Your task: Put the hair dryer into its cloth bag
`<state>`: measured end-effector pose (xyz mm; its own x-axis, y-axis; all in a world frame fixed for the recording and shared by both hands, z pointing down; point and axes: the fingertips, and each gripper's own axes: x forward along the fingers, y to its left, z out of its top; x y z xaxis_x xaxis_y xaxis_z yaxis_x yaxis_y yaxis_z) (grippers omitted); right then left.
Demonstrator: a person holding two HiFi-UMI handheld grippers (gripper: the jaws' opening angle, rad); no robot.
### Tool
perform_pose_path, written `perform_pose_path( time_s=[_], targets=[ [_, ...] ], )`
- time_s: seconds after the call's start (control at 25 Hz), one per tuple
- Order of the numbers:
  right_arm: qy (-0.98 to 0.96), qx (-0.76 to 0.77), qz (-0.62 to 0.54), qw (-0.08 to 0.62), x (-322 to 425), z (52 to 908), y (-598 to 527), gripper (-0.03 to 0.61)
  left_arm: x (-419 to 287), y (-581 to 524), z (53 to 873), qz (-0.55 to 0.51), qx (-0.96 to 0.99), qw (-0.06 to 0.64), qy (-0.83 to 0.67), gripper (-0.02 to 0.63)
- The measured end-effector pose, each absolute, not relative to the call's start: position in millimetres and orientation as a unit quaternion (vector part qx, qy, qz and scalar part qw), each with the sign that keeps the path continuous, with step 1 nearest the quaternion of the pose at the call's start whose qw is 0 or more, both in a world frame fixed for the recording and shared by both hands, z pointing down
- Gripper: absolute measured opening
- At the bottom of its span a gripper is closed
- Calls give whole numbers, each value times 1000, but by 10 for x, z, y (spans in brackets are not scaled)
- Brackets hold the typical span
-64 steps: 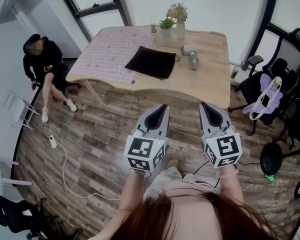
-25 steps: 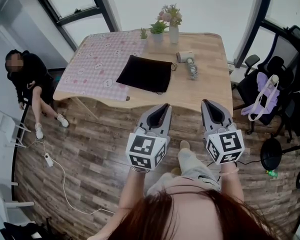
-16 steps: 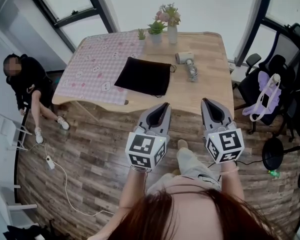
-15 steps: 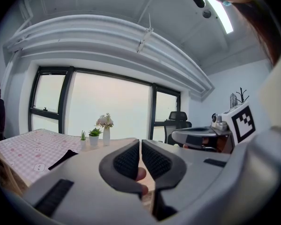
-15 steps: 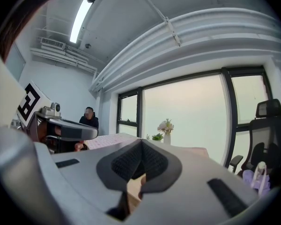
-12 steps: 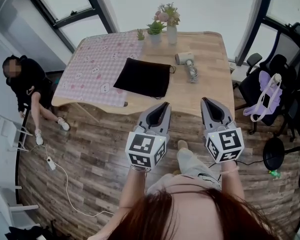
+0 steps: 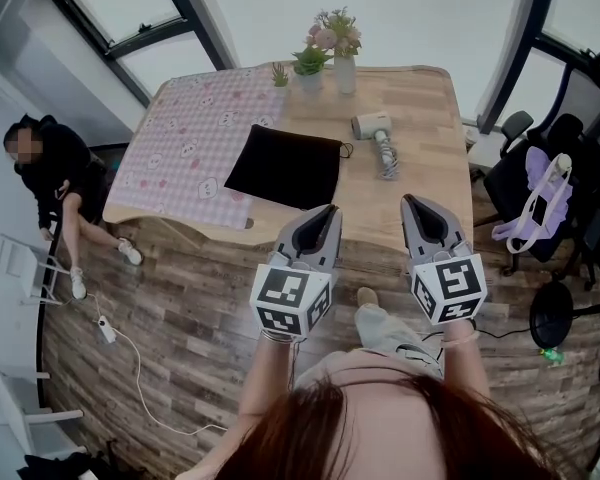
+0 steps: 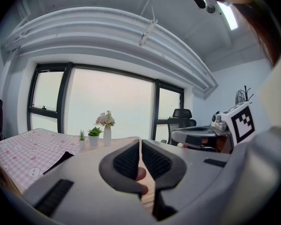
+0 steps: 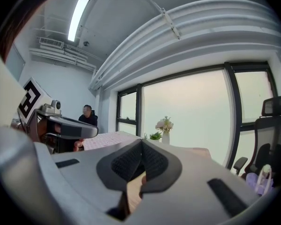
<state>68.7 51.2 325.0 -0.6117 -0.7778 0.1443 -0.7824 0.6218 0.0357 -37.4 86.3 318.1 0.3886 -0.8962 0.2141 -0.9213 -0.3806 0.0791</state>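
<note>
A white hair dryer [image 7: 376, 134] lies on the wooden table [image 7: 420, 173], its cord trailing toward me. To its left a flat black cloth bag [image 7: 282, 166] rests partly on the pink checked tablecloth [image 7: 190, 133]; one corner of the black bag [image 8: 61, 159] also shows in the left gripper view. My left gripper [image 7: 329, 211] and right gripper [image 7: 410, 202] hang side by side over the table's near edge, both shut with nothing between the jaws. They stay well short of the dryer and the bag. In the gripper views, the left gripper [image 8: 140, 142] and the right gripper [image 9: 141, 143] point nearly level across the table.
A vase of flowers [image 7: 340, 43] and two small potted plants [image 7: 309, 68] stand at the table's far edge. A seated person [image 7: 48, 173] is at the left. Office chairs [image 7: 560, 183] stand at the right. A white cable [image 7: 130, 368] lies on the wood floor.
Both grippers have come forward together toward the table, and their tips now overlap its near edge. The table looks closer and larger. Both pairs of jaws stayed shut.
</note>
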Motion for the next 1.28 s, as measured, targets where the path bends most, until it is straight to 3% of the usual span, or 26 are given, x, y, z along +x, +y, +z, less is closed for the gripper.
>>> perform_pose_path(
  time_s=[1.0,1.28],
  targets=[
    [-907,408,19,106,564,3477,-749,3,-553,-270,3467,88,817,133,-555,21],
    [-910,396,28,119,516,3626,-1084,29,-648,-549,3639,105,809,149,-560,23]
  ],
)
